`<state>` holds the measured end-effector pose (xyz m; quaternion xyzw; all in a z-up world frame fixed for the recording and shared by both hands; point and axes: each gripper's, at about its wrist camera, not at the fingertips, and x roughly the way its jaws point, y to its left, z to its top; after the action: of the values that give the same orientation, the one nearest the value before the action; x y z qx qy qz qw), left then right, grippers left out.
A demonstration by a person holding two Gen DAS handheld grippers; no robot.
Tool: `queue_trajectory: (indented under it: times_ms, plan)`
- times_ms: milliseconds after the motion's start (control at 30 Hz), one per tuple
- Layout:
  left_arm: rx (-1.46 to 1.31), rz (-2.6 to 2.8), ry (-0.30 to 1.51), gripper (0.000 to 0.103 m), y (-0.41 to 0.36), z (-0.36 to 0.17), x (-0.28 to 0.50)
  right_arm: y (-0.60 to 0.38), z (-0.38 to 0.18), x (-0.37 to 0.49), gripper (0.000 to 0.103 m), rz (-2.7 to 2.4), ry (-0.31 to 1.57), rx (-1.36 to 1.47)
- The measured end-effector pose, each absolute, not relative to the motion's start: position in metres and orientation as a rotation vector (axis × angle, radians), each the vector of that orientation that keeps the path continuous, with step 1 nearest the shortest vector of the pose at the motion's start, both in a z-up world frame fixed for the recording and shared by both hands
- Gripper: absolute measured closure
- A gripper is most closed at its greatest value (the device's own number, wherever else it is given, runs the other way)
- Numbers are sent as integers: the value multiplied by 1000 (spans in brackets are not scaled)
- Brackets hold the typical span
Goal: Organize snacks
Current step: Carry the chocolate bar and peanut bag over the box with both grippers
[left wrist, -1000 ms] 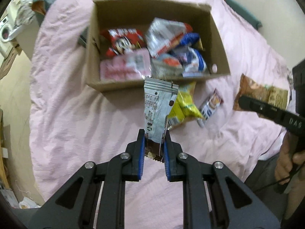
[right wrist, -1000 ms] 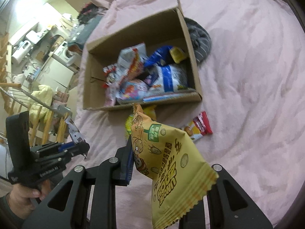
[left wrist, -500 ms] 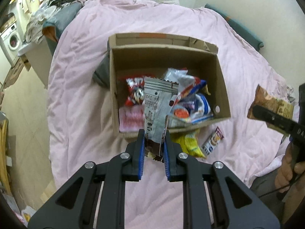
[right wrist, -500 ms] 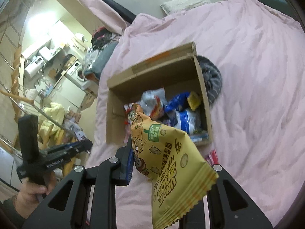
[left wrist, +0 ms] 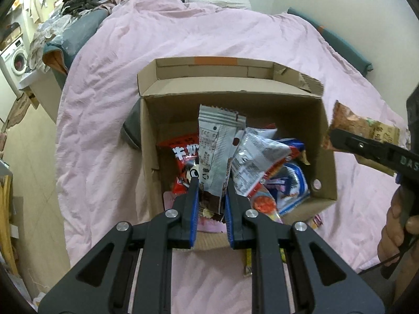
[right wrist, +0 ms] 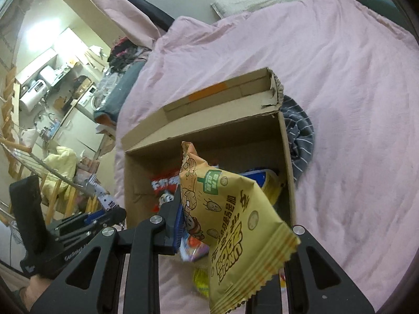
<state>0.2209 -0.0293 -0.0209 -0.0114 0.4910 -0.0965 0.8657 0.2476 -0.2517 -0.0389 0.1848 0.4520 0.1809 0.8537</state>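
We carry snacks over box (left wrist: 324, 141): left gripper (left wrist: 210, 196) clamps silver packet (left wrist: 217, 146), right gripper (right wrist: 209, 225) clamps yellow bag (right wrist: 235, 225); next, release inside.

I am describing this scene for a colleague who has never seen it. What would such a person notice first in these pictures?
First, the open cardboard box on the pink bedcover, already crowded with bright snack packets. Then the two packets held above it: a silver-grey wrapper clamped upright in the left gripper, and a big yellow snack bag in the right gripper, filling the front of the right wrist view.
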Motion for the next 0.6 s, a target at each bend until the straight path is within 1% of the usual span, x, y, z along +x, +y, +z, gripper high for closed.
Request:
queue_trajectory:
  times_ms: [300, 400, 600]
  plan:
    - [-77, -157, 1071, 88, -18, -51, 242, -243, -67, 268, 76, 360, 983, 313]
    - [-95, -135, 1067, 88, -15, -53, 245, -236, -71, 272, 76, 344, 988, 242]
    - [-120, -135, 1047, 88, -14, -50, 246, -234, -76, 275, 76, 334, 994, 230]
